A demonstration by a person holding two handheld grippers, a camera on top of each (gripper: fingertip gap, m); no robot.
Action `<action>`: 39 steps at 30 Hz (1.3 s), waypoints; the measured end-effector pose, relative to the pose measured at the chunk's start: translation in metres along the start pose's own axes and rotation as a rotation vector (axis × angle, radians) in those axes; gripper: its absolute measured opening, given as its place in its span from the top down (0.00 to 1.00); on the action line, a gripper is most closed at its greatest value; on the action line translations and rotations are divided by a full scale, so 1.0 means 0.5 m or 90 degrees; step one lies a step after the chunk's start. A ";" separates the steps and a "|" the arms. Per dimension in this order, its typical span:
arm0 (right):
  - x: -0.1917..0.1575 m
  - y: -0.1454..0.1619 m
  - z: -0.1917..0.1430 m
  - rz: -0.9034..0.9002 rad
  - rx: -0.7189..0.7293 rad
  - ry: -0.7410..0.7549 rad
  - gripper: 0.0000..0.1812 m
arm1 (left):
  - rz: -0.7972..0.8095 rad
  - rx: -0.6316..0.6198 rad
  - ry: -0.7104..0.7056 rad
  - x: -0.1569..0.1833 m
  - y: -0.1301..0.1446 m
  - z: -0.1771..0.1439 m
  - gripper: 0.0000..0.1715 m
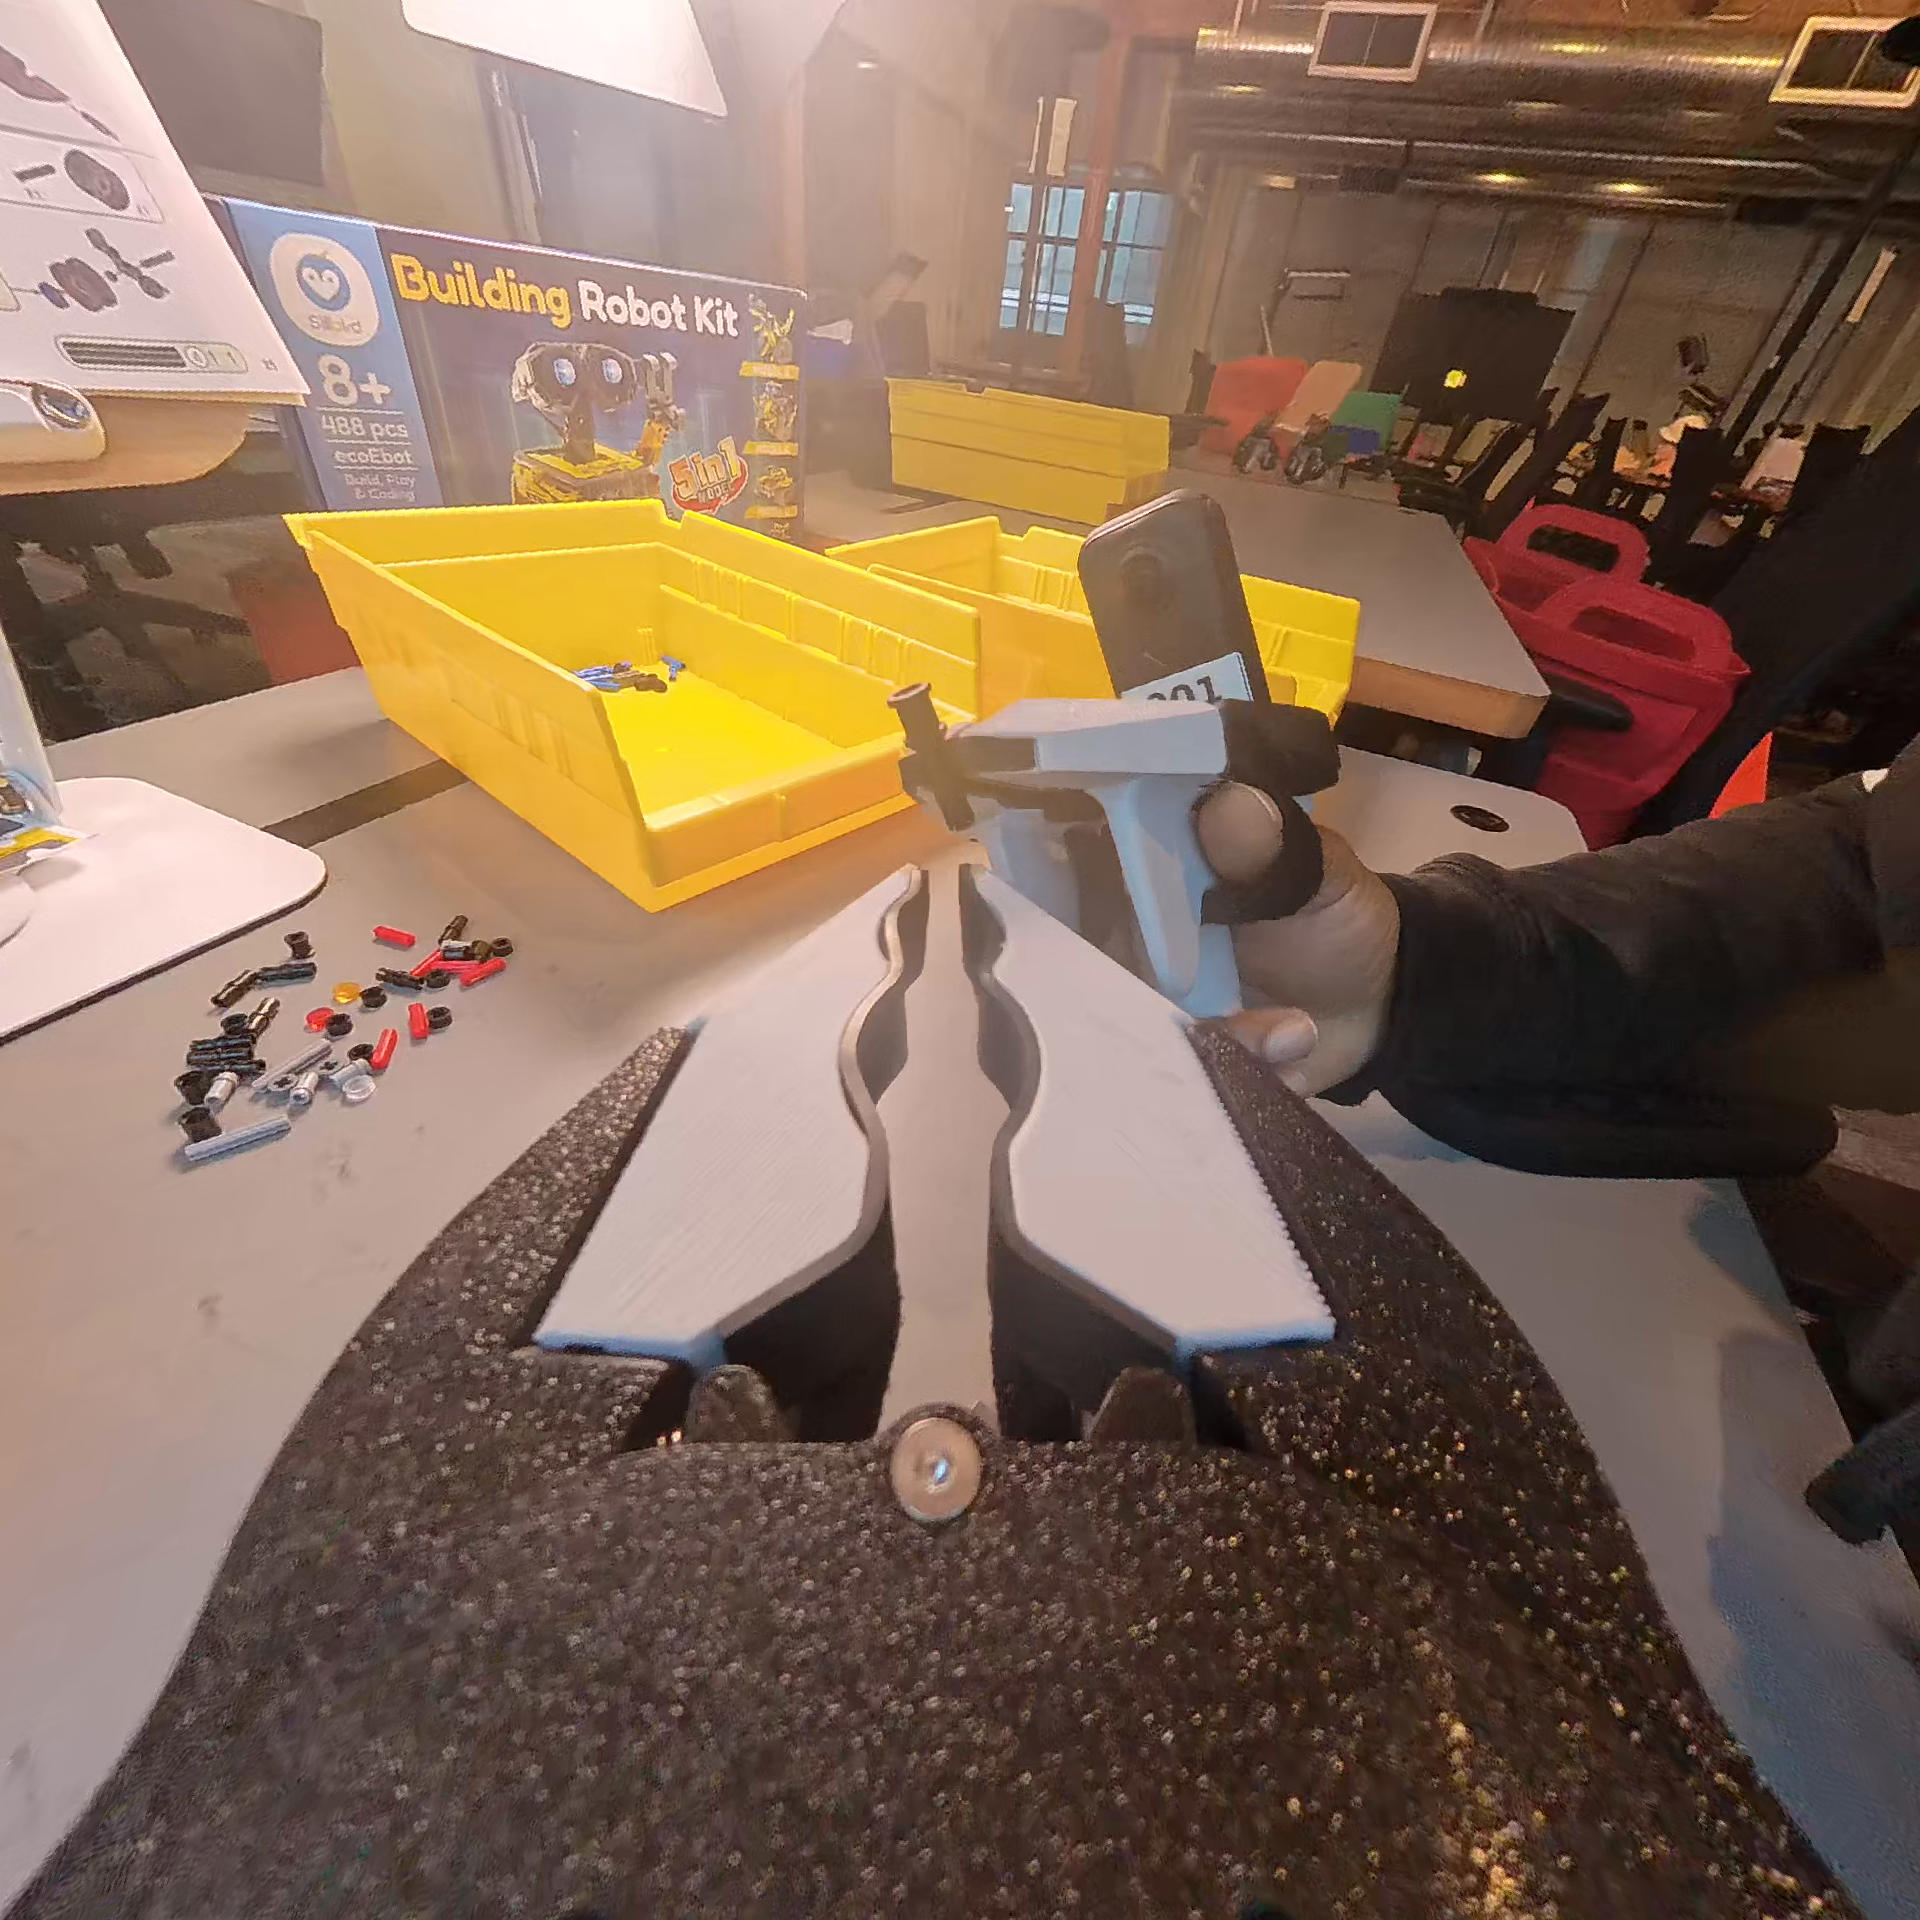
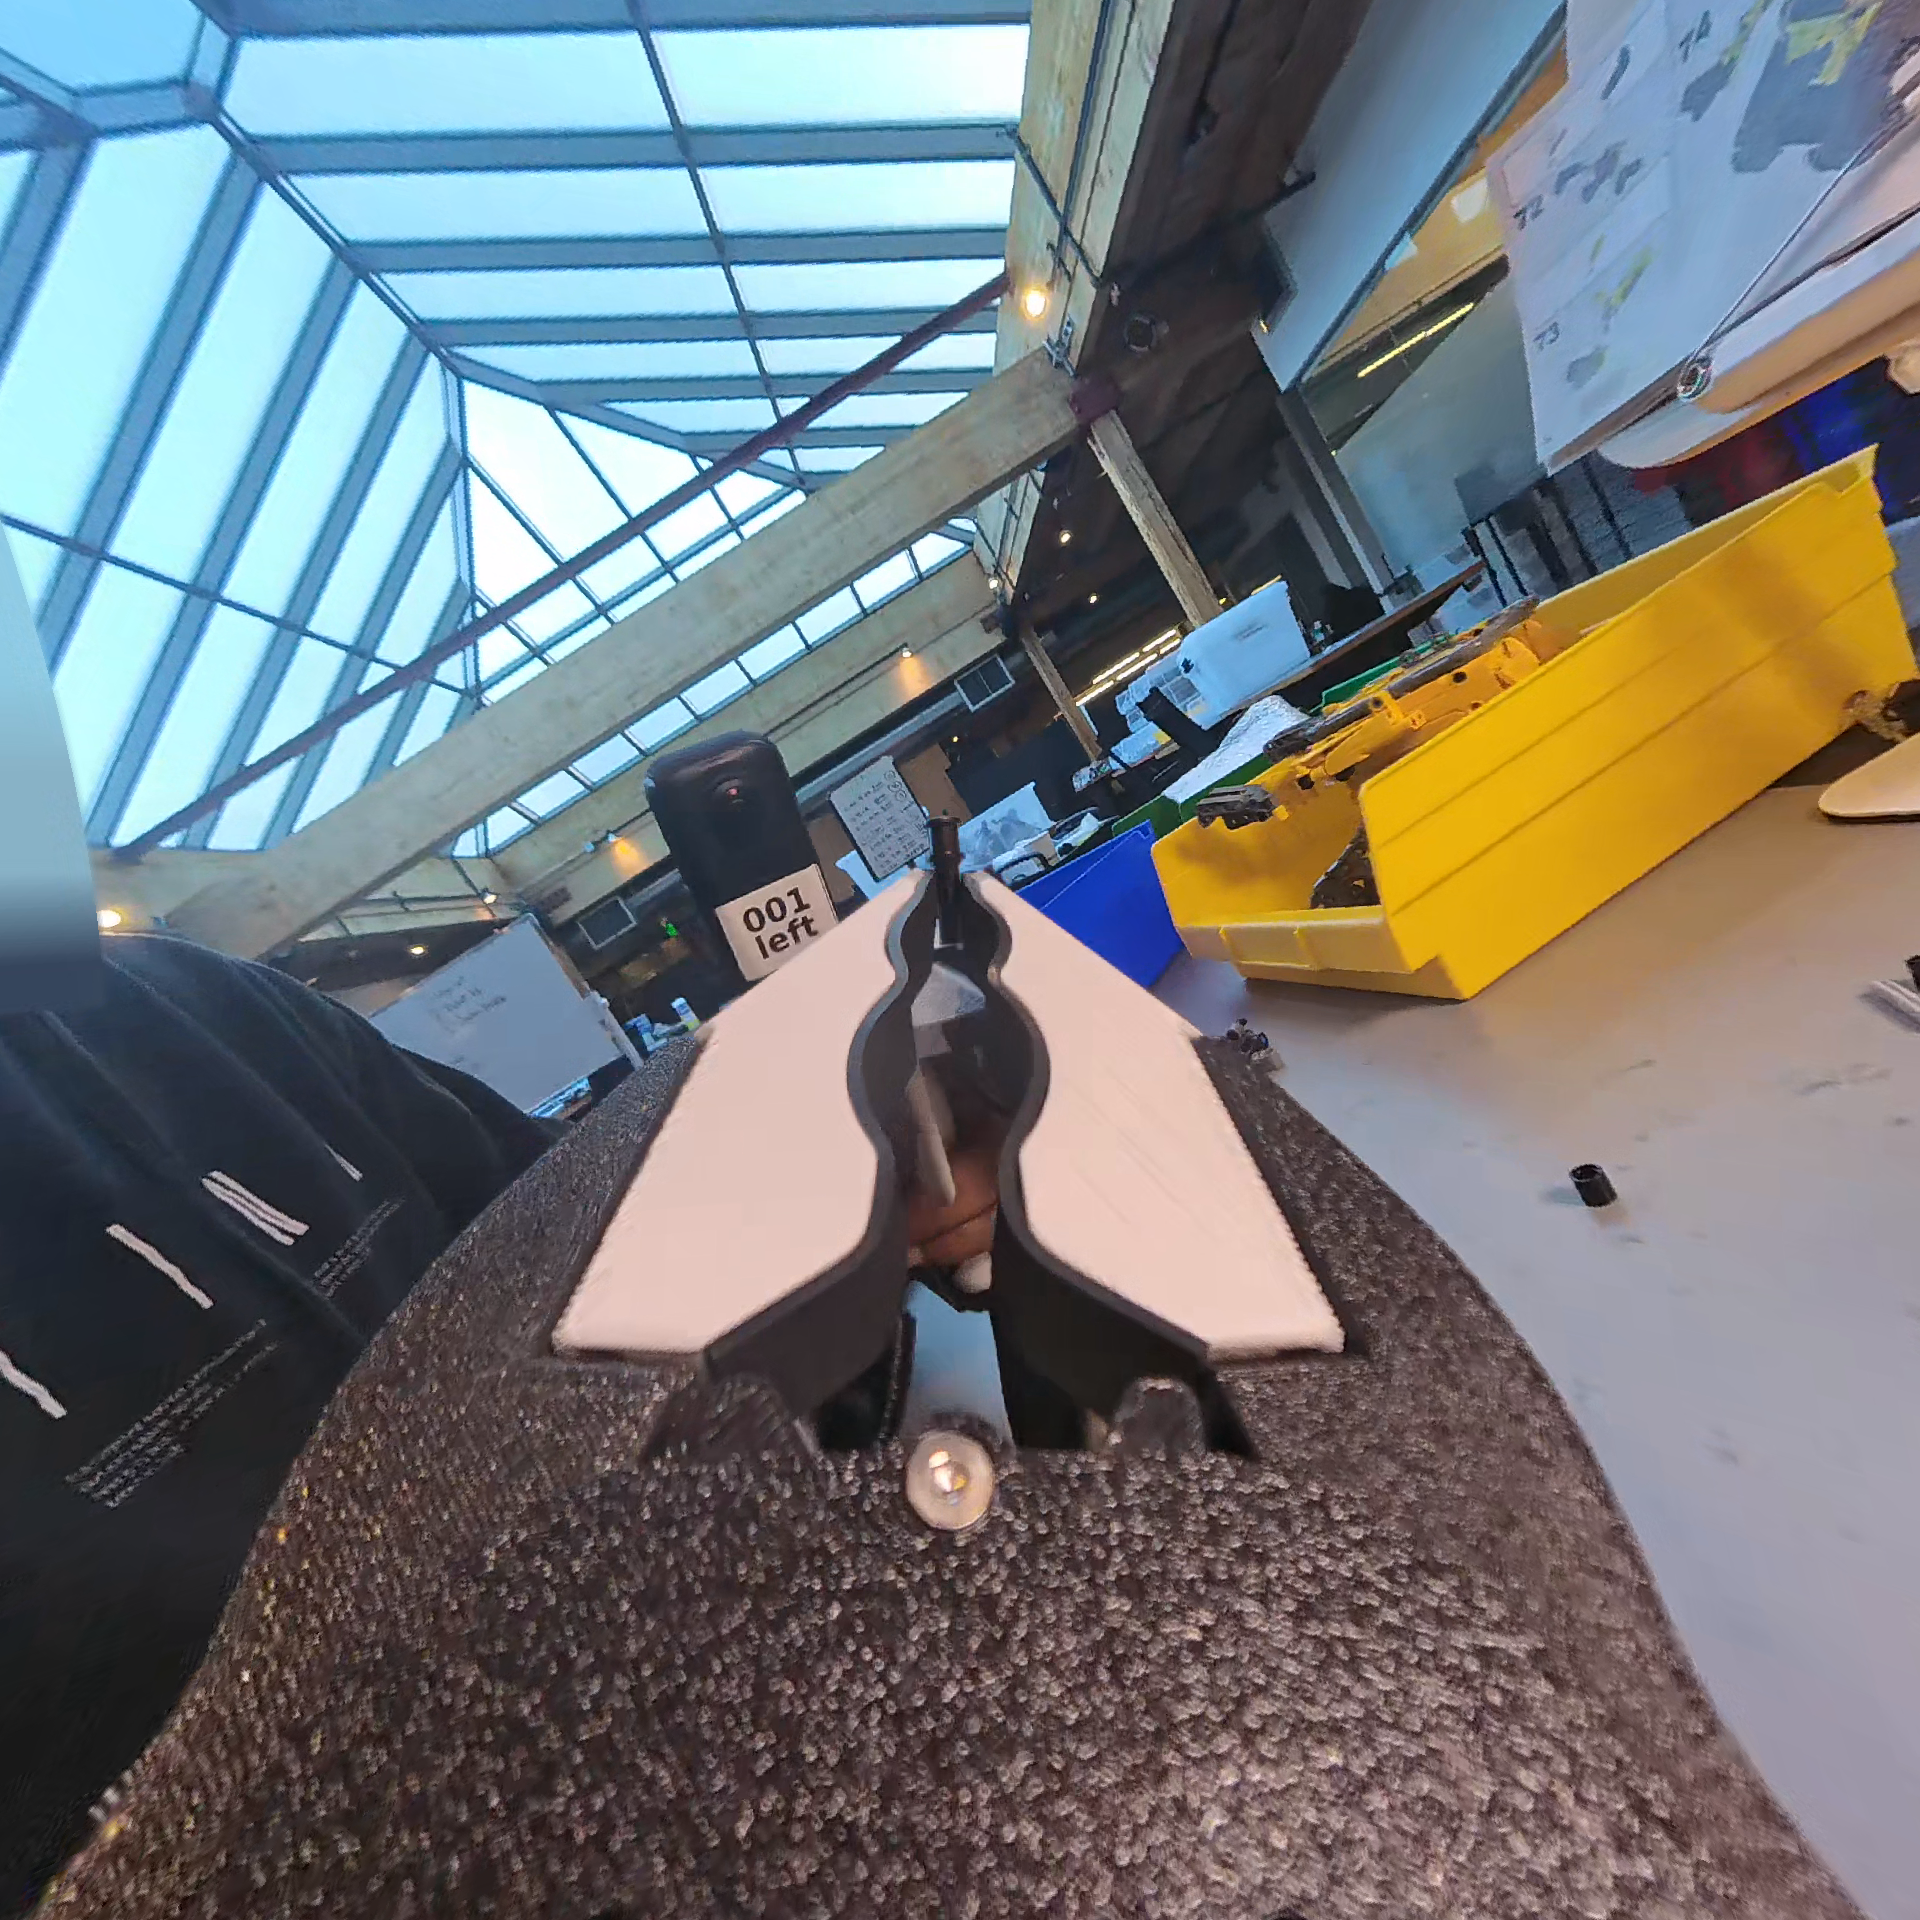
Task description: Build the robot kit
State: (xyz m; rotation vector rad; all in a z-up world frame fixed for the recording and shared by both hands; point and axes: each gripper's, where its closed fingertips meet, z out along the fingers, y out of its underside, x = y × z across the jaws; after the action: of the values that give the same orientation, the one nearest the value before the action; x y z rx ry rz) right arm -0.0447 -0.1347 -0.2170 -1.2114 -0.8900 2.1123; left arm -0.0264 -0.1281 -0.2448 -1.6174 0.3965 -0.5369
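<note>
In the left wrist view my left gripper [image 1: 940, 875] hovers over the grey table [image 1: 520, 1299], its fingers drawn together to a narrow slit with nothing between them. Just beyond its tips, my right gripper [image 1: 940, 774], held by a hand [image 1: 1309, 935] in a black sleeve, is shut on a small black cross-shaped pin piece [image 1: 928, 758]. In the right wrist view my right gripper [image 2: 942, 896] points up and pinches that black pin [image 2: 943, 847], which sticks out past the tips. The left gripper's black camera [image 2: 732, 852] shows behind it.
Several loose black, red and grey small parts [image 1: 332, 1023] lie at left. A yellow bin [image 1: 499, 665] with a few blue and black bits stands ahead, another yellow bin [image 1: 1309, 623] beside it, a kit box [image 1: 540, 384] behind. Another yellow bin [image 2: 1558, 862] holds built yellow parts. My two grippers' fingertips are within a few centimetres of each other.
</note>
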 end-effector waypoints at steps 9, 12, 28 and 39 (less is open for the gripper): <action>0.004 0.002 -0.002 -0.018 -0.004 0.007 0.98 | 0.003 -0.001 0.020 -0.008 0.005 -0.024 0.98; 0.005 0.003 0.000 -0.011 -0.004 0.006 0.98 | -0.011 -0.003 0.024 -0.004 0.008 -0.017 0.86; 0.008 0.025 0.004 -0.019 -0.043 0.010 0.98 | 0.119 -0.008 -0.046 -0.009 -0.014 -0.032 0.98; 0.000 0.112 -0.030 -0.272 -0.320 0.005 0.95 | 0.290 -0.163 0.059 0.023 0.068 -0.063 0.98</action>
State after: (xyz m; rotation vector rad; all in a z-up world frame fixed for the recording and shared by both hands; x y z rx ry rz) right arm -0.0385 -0.1661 -0.2653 -1.1250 -1.5830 1.5880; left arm -0.0328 -0.1644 -0.2750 -1.6772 0.9061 -0.2179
